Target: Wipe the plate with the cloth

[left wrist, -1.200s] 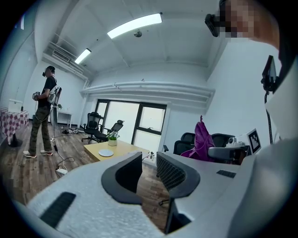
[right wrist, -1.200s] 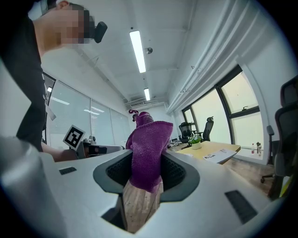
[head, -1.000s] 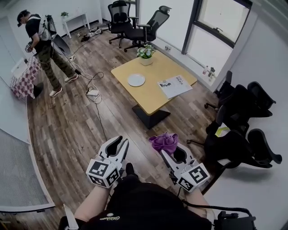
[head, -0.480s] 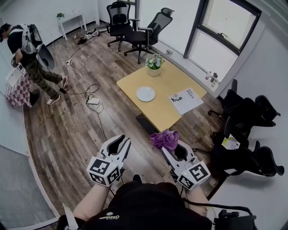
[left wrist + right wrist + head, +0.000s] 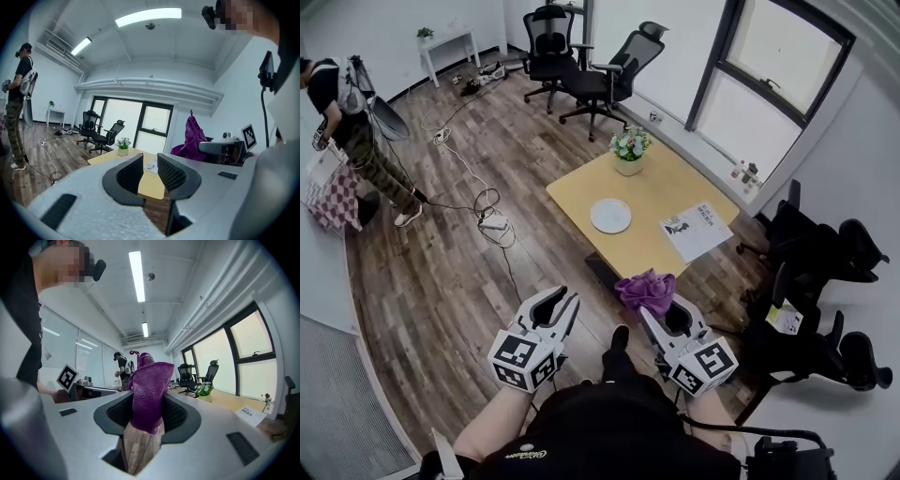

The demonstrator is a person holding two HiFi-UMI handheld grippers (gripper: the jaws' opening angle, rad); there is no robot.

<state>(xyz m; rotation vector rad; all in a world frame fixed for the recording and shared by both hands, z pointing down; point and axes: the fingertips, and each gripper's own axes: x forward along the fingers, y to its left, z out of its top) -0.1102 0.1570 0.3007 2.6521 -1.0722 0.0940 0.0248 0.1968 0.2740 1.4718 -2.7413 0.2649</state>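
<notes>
Fingers [image 5: 176, 411] of the right gripper [image 5: 146, 404] are clamping the purple cloth [image 5: 149, 380]. The right gripper view is showing it pinched on both sides, top standing up, lower edge hanging below. Left gripper [image 5: 150, 171] fingers are sitting slightly apart with nothing between them, only the desk [image 5: 110, 157] showing through the gap.

Head view is showing both grippers hovering at lower centre of frame over the wood floor [image 5: 441, 281], well apart from the desk. White plate [image 5: 610, 215] is sitting on the desk just above frame centre, between the flower pot [image 5: 628, 155] and a printed sheet [image 5: 698, 230]. The plate is showing up in the head view only. Both gripper views are picking up the flower pot, and the right one also the sheet at lower right. Left gripper view is also catching the cloth at right of frame.

Print on the sheet is coming out too small to read. Cubes are carrying square markers only. Another person [image 5: 342, 103] is standing at upper left.
</notes>
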